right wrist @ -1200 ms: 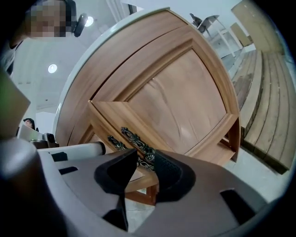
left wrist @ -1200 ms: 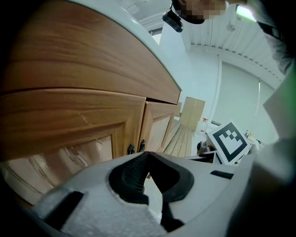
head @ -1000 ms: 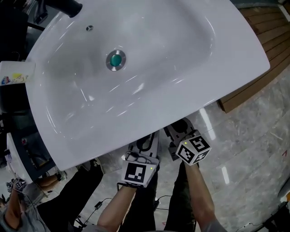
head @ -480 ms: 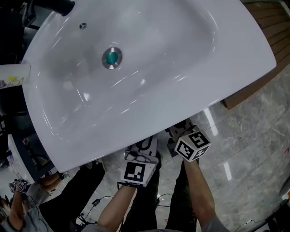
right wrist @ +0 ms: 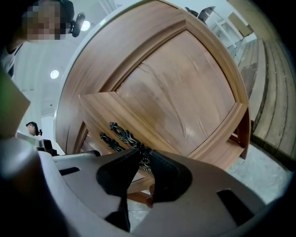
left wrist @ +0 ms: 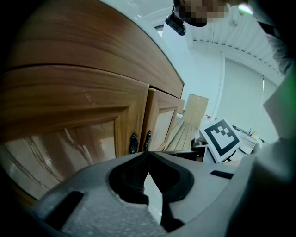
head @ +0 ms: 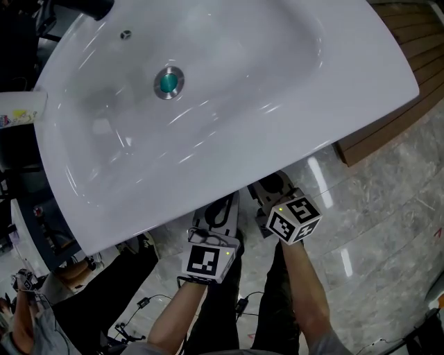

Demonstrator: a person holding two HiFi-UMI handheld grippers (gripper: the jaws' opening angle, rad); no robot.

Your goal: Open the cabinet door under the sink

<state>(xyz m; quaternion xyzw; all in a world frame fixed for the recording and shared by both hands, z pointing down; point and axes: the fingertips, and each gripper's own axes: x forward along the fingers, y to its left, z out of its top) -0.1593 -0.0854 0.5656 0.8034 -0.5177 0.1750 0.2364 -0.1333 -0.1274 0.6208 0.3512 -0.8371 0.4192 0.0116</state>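
From above, the white sink (head: pixel 291 149) hides the cabinet beneath it. Both grippers reach under its front edge: my left gripper (head: pixel 220 208) and my right gripper (head: pixel 272 188). In the left gripper view, two wooden doors meet at a pair of dark ornate handles (left wrist: pixel 133 142), some way ahead of my left gripper (left wrist: pixel 148 155), which is shut and empty. In the right gripper view, my right gripper (right wrist: pixel 144 159) is closing on the lower end of the right door's handle (right wrist: pixel 124 133). Both pads touch it. The neighbouring handle (right wrist: pixel 107 140) lies just to its left.
Wooden slats (head: pixel 413 48) lie at the sink's right on the marble floor (head: pixel 374 229). A dark faucet (head: pixel 90 7) stands at the basin's far left corner. Another person (head: pixel 28 312) and cables (head: pixel 139 308) are at the lower left.
Both grippers stay under the sink's front edge. Only the head view has shifted a little over the basin.
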